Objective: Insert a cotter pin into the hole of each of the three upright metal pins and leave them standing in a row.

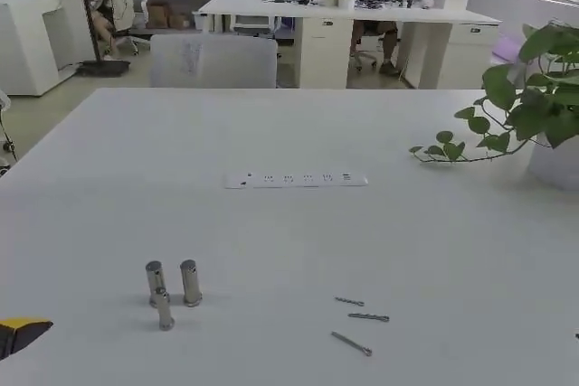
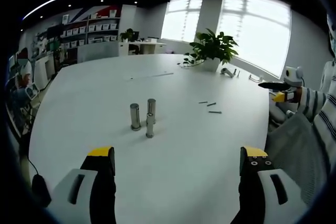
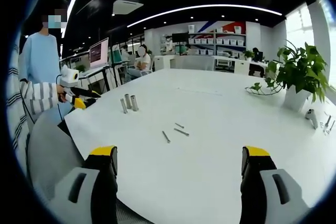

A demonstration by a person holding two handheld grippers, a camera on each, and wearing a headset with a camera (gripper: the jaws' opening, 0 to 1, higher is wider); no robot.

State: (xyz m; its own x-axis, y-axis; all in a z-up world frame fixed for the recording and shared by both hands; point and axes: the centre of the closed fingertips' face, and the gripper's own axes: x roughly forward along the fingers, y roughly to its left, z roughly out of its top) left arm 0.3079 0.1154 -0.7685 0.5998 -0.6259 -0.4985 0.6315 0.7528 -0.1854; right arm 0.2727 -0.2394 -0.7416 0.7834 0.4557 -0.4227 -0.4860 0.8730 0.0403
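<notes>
Now: your left gripper (image 2: 177, 155) has its jaws spread wide with nothing between them. The three metal pins (image 2: 150, 124) stand upright in a tight cluster on the white worktop (image 2: 173, 182), ahead of those jaws and well apart from the tips. Two stand side by side, the third just in front, nearer you; whether it touches them you cannot tell. The three cotter pins (image 2: 210, 104) lie flat to the right of the cluster, apart from it, none inserted.

Your right gripper (image 3: 178, 153) is likewise wide open and empty. The cotter pins lie ahead between its jaws, well off the tips, with the metal pins farther off to the left. Both grippers hover at the near edge of the worktop, pointing inward across it. Your striped sleeve (image 3: 37, 100) holds the left gripper at the edge, near the metal pins.
</notes>
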